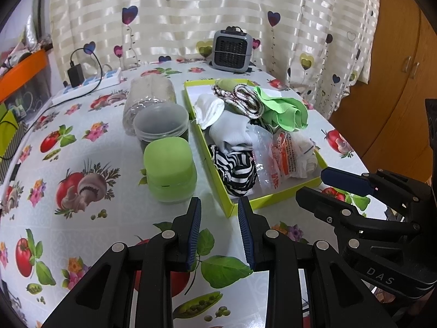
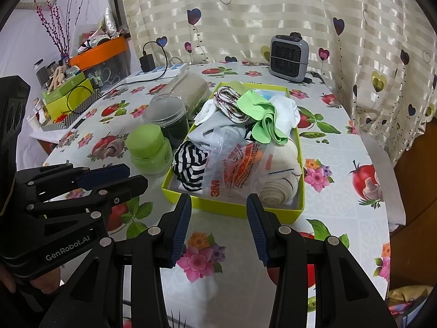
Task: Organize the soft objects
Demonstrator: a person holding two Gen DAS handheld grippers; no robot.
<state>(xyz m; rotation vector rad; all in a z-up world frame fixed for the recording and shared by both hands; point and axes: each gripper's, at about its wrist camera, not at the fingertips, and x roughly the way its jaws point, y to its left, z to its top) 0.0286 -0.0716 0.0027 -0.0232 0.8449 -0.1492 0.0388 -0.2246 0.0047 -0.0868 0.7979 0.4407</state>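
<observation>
Both my grippers — left gripper (image 1: 219,235) and right gripper (image 2: 218,228) — had fingers apart, holding nothing; the striped cloth (image 2: 189,167) looked limp, light — I'd pinch a raised fold.

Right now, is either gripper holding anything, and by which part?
Nothing is held. The left gripper and right gripper are both open and empty, short of the box.

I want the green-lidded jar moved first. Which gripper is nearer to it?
Left. The left gripper hovers just in front of the green-lidded jar; the right gripper faces the yellow box, farther right.
</observation>
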